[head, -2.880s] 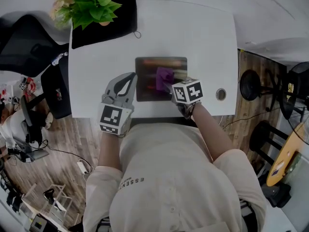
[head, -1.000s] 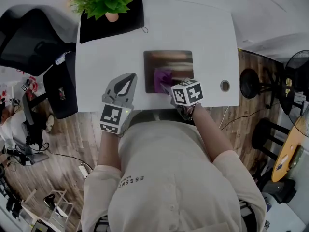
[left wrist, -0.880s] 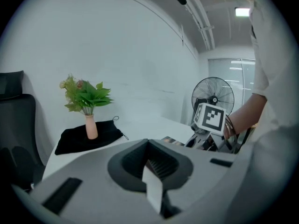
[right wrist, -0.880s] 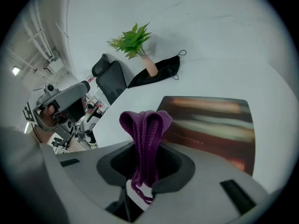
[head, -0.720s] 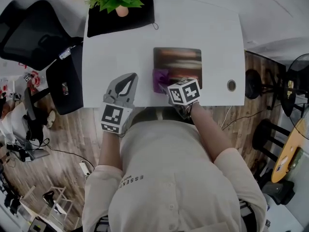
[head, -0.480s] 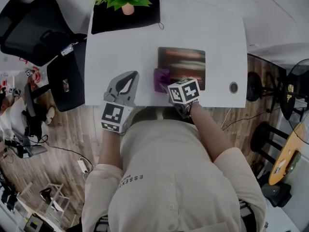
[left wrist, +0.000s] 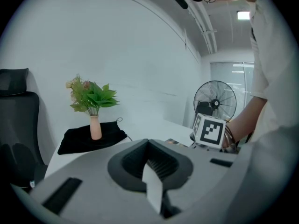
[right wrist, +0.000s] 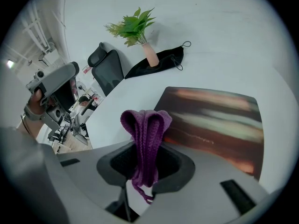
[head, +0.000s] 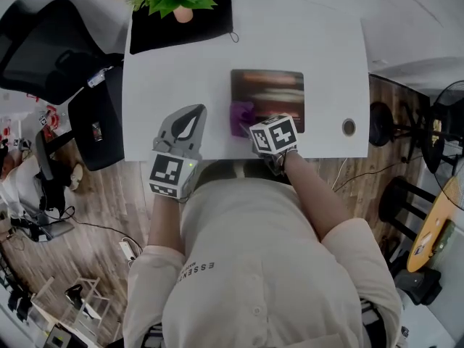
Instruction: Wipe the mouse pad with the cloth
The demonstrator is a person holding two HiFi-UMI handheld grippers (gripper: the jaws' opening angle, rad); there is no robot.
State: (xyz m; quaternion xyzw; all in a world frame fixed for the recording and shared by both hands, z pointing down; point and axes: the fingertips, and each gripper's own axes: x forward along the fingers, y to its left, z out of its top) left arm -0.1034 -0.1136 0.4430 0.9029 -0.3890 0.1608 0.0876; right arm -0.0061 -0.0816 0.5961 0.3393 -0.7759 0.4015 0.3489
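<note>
Purple cloth at the near-left corner of the mouse pad, clamped in the right gripper.

The right gripper's jaws are closed on the cloth, which stands bunched above them; contact with the pad cannot be confirmed. The pad lies flat on the white table. The left gripper hovers over the table's near-left area, jaws together with nothing between them. Each gripper carries a cube with square black-and-white markers. Legible print: "ESSENT", partly visible on the person's shirt. Compared with 2.9 s ago, the cloth has moved from the pad's middle to its left edge; the left gripper holds the same position.
</note>
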